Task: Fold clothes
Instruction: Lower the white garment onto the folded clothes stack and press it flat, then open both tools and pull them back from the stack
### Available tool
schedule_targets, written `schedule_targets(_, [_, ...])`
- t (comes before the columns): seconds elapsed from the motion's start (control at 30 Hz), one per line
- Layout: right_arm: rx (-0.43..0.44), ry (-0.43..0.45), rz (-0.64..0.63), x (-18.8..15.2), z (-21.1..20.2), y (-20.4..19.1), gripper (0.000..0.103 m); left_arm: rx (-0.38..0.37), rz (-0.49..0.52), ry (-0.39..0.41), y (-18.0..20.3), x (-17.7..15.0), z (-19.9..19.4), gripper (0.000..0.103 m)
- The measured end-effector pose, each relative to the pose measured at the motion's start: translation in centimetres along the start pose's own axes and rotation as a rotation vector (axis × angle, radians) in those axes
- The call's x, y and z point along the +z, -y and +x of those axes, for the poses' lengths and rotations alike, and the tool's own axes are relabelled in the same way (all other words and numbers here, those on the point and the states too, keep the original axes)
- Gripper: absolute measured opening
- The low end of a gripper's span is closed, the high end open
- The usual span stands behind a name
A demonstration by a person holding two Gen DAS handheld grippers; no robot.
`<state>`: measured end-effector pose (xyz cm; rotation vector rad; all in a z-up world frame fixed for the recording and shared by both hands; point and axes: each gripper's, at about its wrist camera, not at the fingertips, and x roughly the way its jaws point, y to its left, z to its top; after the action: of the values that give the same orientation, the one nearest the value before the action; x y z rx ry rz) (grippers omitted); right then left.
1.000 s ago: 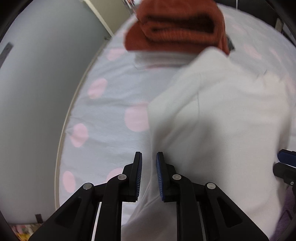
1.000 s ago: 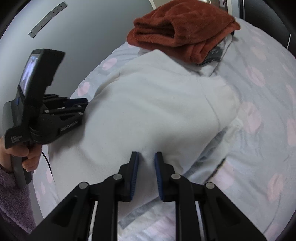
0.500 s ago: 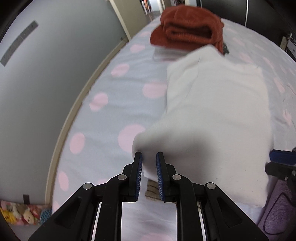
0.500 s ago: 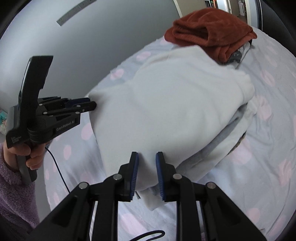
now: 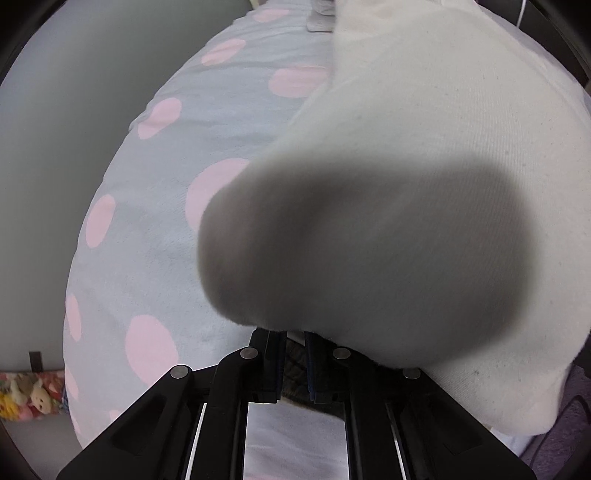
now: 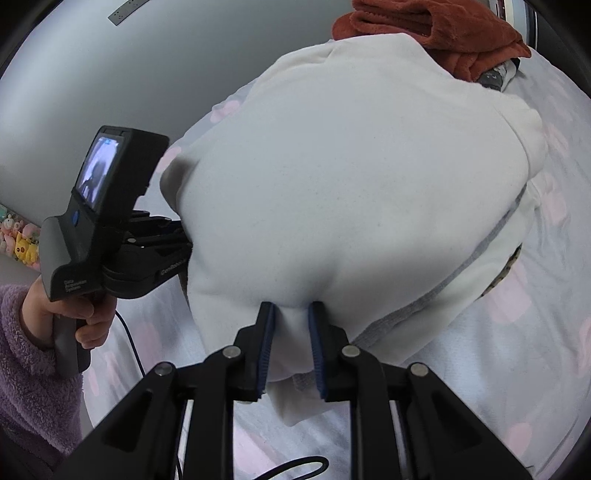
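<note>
A white fleece garment [image 6: 351, 192], thick and matte, is carried doubled over above a bed [image 5: 155, 229] dressed in pale grey bedding with pink dots. The right claw [image 6: 290, 350] is clamped on a pinch of the garment's near edge, its blue ribbed pads pressing white cloth on both sides, and its jaws have just been closing. The left claw [image 5: 293, 363] has also just been closing; its jaws stand nearly together under a drooping fold of the same garment, but the cloth hides the tips, so what they grip cannot be told from that view. In the right wrist view the left claw [image 6: 177, 240] meets the garment's left edge. The garment looks light, soft and limp: it sags between the two holds and will slump wherever unsupported, so its hemmed corners, where a grey trim runs, seem the sound places to take it. Beyond the garment's far end lies a rust-red plush bundle [image 6: 436, 33], already folded, on the same bed
</note>
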<state>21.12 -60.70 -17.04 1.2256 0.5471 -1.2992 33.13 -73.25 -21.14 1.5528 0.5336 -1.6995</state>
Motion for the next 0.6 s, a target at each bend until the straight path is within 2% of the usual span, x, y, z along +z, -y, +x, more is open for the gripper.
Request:
schedule_targets(0.17, [0.011, 0.043, 0.012, -0.8, -2.1, -0.2, 0.02, 0.016, -0.047, 0.025, -0.5, -1.2, -2.7, 0.013])
schedule_targets(0.33, [0.021, 0.086, 0.045, -1.4, -4.7, 0.4, 0.021, 0.021, -0.035, 0.101, 0.9, -2.7, -7.4, 0.014])
schedule_targets(0.53, [0.006, 0.158, 0.083, -2.7, -8.9, 0.9, 0.021, 0.025, -0.026, 0.217, 3.0, -4.4, -14.0, 0.026])
schedule_targets(0.6, [-0.006, 0.186, 0.089, -3.2, -10.4, 0.9, 0.027, 0.025, -0.022, 0.261, 3.7, -5.2, -15.8, 0.028])
